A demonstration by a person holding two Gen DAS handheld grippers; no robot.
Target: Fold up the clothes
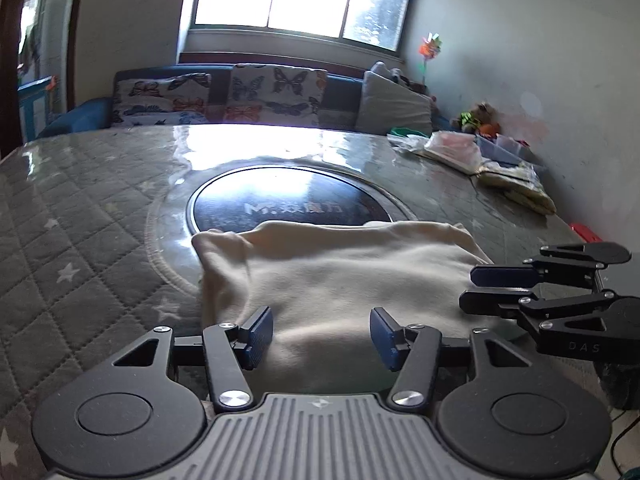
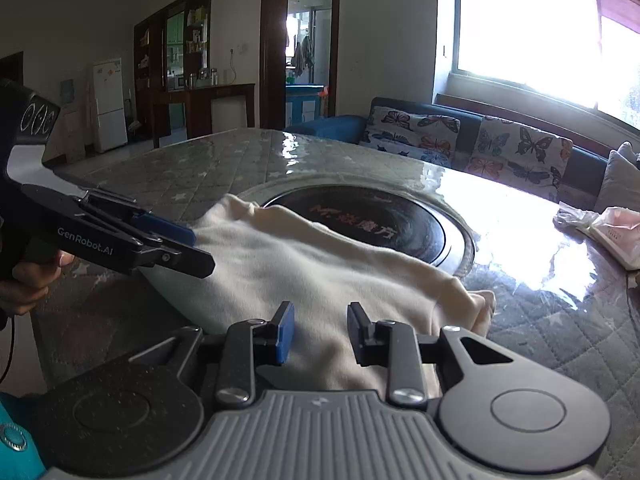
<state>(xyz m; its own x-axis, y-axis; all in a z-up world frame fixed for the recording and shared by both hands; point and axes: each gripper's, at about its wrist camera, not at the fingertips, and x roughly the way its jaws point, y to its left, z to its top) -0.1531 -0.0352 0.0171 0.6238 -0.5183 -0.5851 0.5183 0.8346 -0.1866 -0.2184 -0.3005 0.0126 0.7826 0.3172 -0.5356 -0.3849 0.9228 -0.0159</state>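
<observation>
A cream garment (image 1: 336, 272) lies folded in a rough rectangle on the table, its far edge over the black round hotplate (image 1: 292, 200). It also shows in the right wrist view (image 2: 320, 272). My left gripper (image 1: 322, 338) is open and empty, its fingers just above the garment's near edge. My right gripper (image 2: 320, 332) is open and empty over the garment's near right part. The right gripper shows from the side in the left wrist view (image 1: 476, 288), at the garment's right edge. The left gripper shows in the right wrist view (image 2: 196, 252), at the garment's left edge.
The table (image 1: 80, 216) has a grey quilted star-pattern cover under clear plastic. Plastic bags and packets (image 1: 480, 156) lie at its far right corner. A sofa with butterfly cushions (image 1: 248, 96) stands behind the table under the window. A red object (image 1: 586, 232) lies at the right edge.
</observation>
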